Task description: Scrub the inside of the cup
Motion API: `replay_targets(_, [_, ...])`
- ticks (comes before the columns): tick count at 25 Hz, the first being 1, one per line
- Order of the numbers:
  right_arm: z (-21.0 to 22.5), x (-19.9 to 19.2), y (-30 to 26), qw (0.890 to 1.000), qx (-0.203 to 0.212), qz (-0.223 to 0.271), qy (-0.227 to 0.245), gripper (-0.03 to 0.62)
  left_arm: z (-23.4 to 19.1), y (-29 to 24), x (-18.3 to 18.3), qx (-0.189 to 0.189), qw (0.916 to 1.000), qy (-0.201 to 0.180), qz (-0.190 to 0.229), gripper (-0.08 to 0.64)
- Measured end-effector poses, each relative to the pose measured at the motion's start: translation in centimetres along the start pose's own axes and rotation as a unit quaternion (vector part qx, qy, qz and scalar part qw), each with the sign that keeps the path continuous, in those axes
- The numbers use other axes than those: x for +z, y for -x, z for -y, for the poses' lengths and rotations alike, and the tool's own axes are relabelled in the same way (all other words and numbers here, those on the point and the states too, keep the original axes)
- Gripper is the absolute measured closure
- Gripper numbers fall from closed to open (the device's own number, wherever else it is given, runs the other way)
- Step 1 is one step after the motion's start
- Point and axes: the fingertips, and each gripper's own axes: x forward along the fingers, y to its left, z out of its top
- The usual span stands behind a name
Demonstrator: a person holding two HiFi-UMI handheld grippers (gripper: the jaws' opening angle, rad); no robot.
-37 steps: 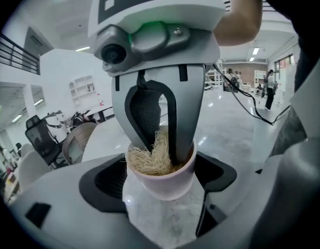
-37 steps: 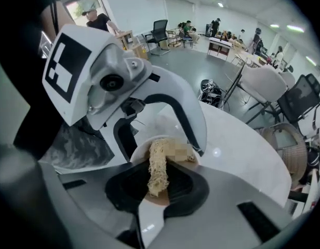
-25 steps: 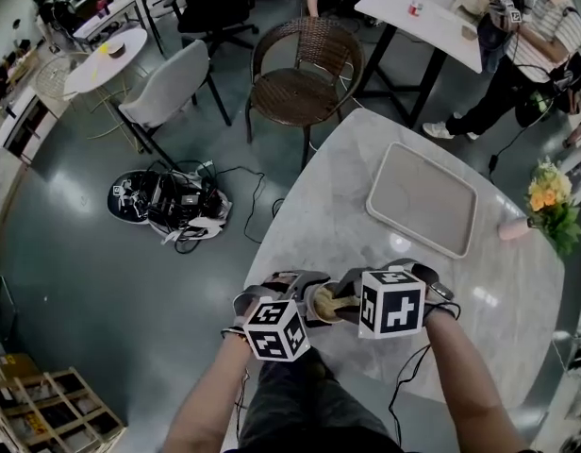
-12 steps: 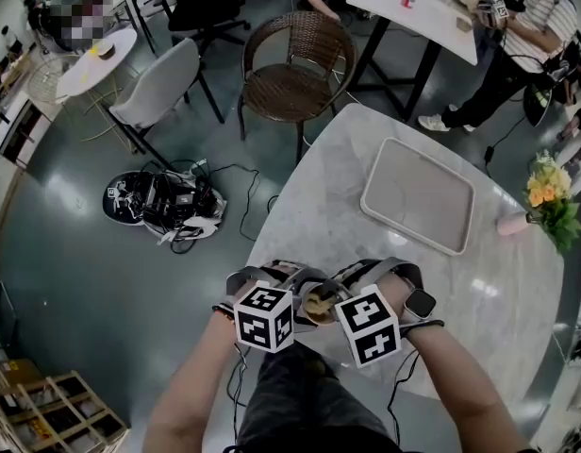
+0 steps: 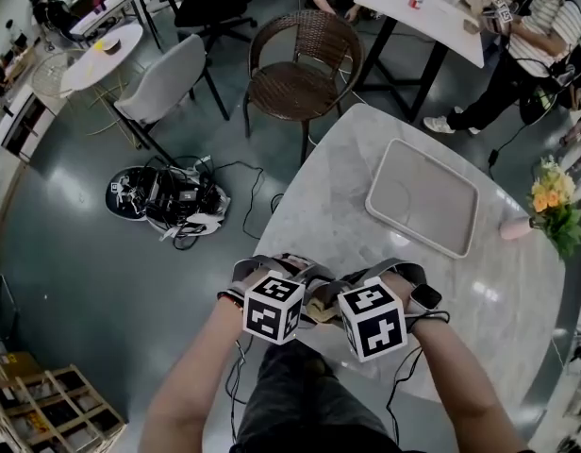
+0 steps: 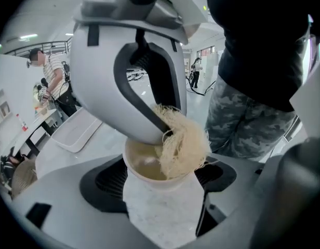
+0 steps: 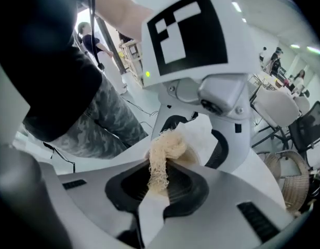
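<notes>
Left gripper (image 6: 161,188) clamping white cup (image 6: 142,166) above marble worktop (image 5: 352,206); right gripper (image 7: 159,187) pinching pale fibrous scrubber (image 7: 162,152), pressing it into cup mouth, fibres spilling over rim.

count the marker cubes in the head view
2. The left cube and the right cube sit side by side over the near edge of the marble table. None seems hidden.
</notes>
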Motion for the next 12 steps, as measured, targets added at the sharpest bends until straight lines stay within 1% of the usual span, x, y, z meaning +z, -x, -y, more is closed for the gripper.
replay_targets(2, [-0.1, 0.2, 0.9, 1.000, -0.002, 0.021, -0.016, 0.531, 0.1, -0.1, -0.1, -0.008, 1.0000, -0.002, -0.004, 0.150])
replay_targets(4, [0.4, 0.2, 1.7, 0.999, -0.016, 0.037, -0.030, 0.531, 0.0, 0.0, -0.3, 0.002, 0.9999, 0.010, -0.005, 0.150])
replay_targets(5, [0.8, 0.1, 2.1, 0.998, -0.026, 0.042, -0.036, 0.531, -0.2, 0.2, -0.5, 0.019, 0.9995, 0.027, -0.002, 0.146])
replay_targets(6, [1.1, 0.0, 2.5, 0.998, -0.036, 0.044, -0.040, 0.531, -0.4, 0.6, -0.7, 0.044, 0.9977, 0.051, 0.004, 0.144])
replay_targets(7, [1.4, -0.2, 2.8, 0.997, -0.045, 0.044, -0.043, 0.531, -0.7, 1.0, -1.0, 0.075, 0.9935, 0.084, 0.013, 0.144])
replay_targets(8, [1.7, -0.4, 2.9, 0.997, -0.054, 0.041, -0.044, 0.530, -0.8, 1.5, -1.4, 0.110, 0.9860, 0.123, 0.025, 0.144])
replay_targets(9, [1.9, -0.6, 2.9, 0.997, -0.061, 0.035, -0.043, 0.529, -0.8, 1.9, -1.7, 0.146, 0.9748, 0.164, 0.037, 0.144])
replay_targets(10, [2.0, -0.8, 2.8, 0.997, -0.066, 0.028, -0.039, 0.529, -0.7, 2.1, -2.0, 0.183, 0.9607, 0.204, 0.045, 0.143])
replay_targets(12, [2.1, -1.1, 2.2, 0.997, -0.074, 0.011, -0.026, 0.529, -0.3, 2.4, -2.3, 0.259, 0.9268, 0.267, 0.050, 0.138])
